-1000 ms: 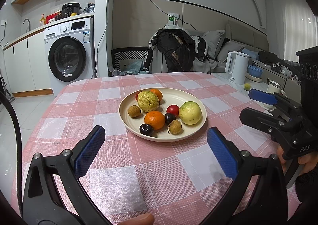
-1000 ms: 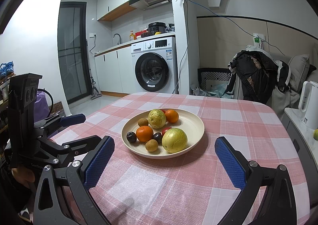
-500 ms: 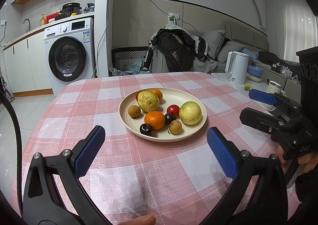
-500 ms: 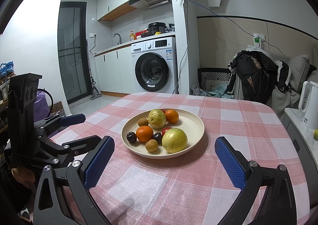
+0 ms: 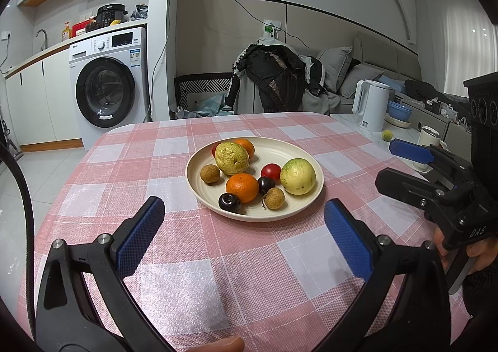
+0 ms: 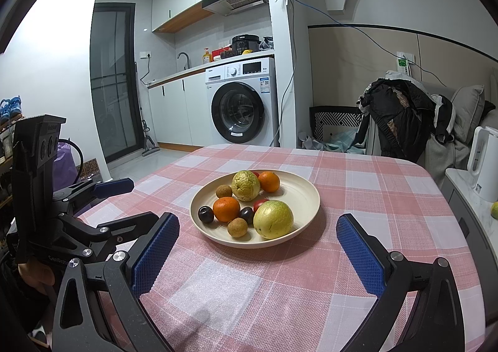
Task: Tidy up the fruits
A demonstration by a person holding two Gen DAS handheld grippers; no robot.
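Observation:
A cream plate (image 5: 280,150) (image 6: 305,193) sits mid-table on a pink checked cloth. On it lie two yellow-green guavas (image 5: 298,176) (image 6: 273,219), two oranges (image 5: 242,187) (image 6: 226,209), a red tomato (image 5: 270,171), two dark plums (image 5: 229,202) (image 6: 205,214) and two brown longans (image 5: 274,198) (image 6: 237,227). My left gripper (image 5: 244,238) is open and empty, short of the plate's near rim. My right gripper (image 6: 256,254) is open and empty, near the plate's front. Each gripper shows in the other's view, at the sides.
A white kettle (image 5: 372,104), a blue bowl (image 5: 399,110), a cup (image 5: 429,137) and a small green fruit (image 5: 387,135) stand on a counter right of the table. A washing machine (image 6: 241,103) and a clothes-draped chair (image 6: 401,112) stand beyond the table.

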